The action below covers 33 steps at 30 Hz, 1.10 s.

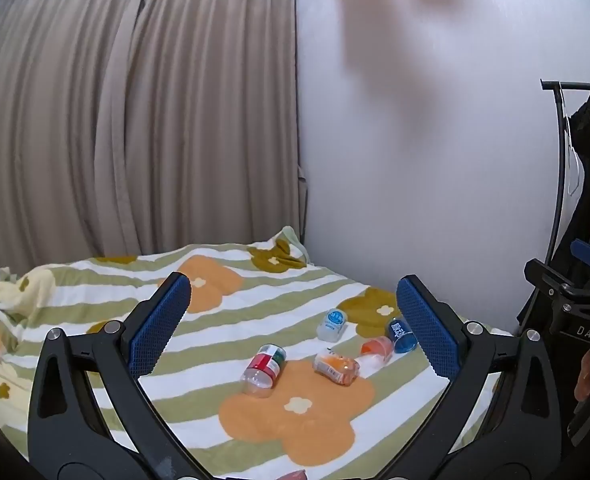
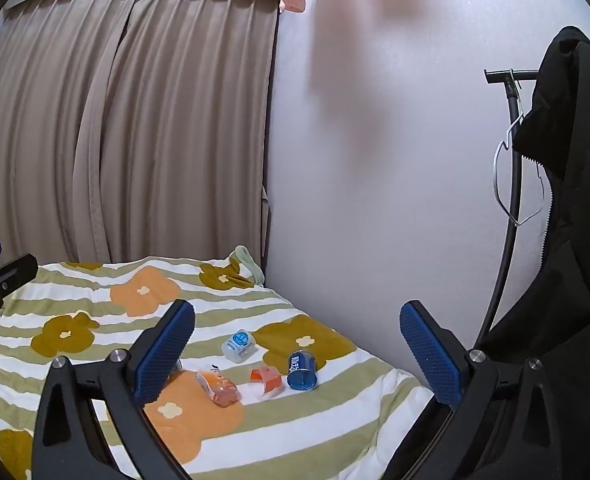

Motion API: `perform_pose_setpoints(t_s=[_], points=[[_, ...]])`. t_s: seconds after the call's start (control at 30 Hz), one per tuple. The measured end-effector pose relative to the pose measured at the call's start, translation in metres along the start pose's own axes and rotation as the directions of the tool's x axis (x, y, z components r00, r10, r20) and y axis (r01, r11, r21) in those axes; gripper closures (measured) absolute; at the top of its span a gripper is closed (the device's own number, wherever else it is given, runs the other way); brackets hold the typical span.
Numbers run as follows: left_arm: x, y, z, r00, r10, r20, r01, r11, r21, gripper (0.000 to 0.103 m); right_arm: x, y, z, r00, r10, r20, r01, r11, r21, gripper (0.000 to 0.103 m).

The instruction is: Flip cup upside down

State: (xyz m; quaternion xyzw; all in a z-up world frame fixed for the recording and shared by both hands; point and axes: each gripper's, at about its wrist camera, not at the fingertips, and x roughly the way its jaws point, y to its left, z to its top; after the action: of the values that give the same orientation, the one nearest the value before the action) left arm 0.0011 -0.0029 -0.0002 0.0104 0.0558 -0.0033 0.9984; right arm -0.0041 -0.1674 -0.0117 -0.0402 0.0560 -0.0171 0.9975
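Several small plastic cups lie on a flower-print striped blanket [image 1: 255, 436]. In the left wrist view: a red-and-green cup [image 1: 263, 368] on its side, an orange cup [image 1: 335, 366] on its side, an orange-and-clear cup [image 1: 375, 350], a blue cup [image 1: 403, 336], and a white-and-blue cup [image 1: 332, 324] that looks upright. My left gripper [image 1: 293, 316] is open above the blanket, nothing between its pads. My right gripper [image 2: 297, 344] is open and empty, above the same cups: orange [image 2: 217, 388], orange-and-clear [image 2: 267, 380], blue [image 2: 302, 370], white-and-blue [image 2: 238, 345].
The bed sits in a corner: beige curtains [image 1: 135, 120] behind, a white wall [image 1: 415, 160] on the right. A black clothes rack [image 2: 511, 200] with a dark jacket [image 2: 575, 240] stands at the right. The right gripper's body shows in the left wrist view [image 1: 567, 312].
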Motion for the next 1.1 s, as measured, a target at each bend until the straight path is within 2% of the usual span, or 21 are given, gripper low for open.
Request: perform_pose_setpoints(t_s=[1.1], points=[[-0.007, -0.005, 0.006, 1.000, -0.018, 0.000, 0.018, 1.000, 0.008, 0.000, -0.009, 0.002, -0.001, 1.000, 0.013, 0.008, -0.013, 1.000, 0.020, 0.000]])
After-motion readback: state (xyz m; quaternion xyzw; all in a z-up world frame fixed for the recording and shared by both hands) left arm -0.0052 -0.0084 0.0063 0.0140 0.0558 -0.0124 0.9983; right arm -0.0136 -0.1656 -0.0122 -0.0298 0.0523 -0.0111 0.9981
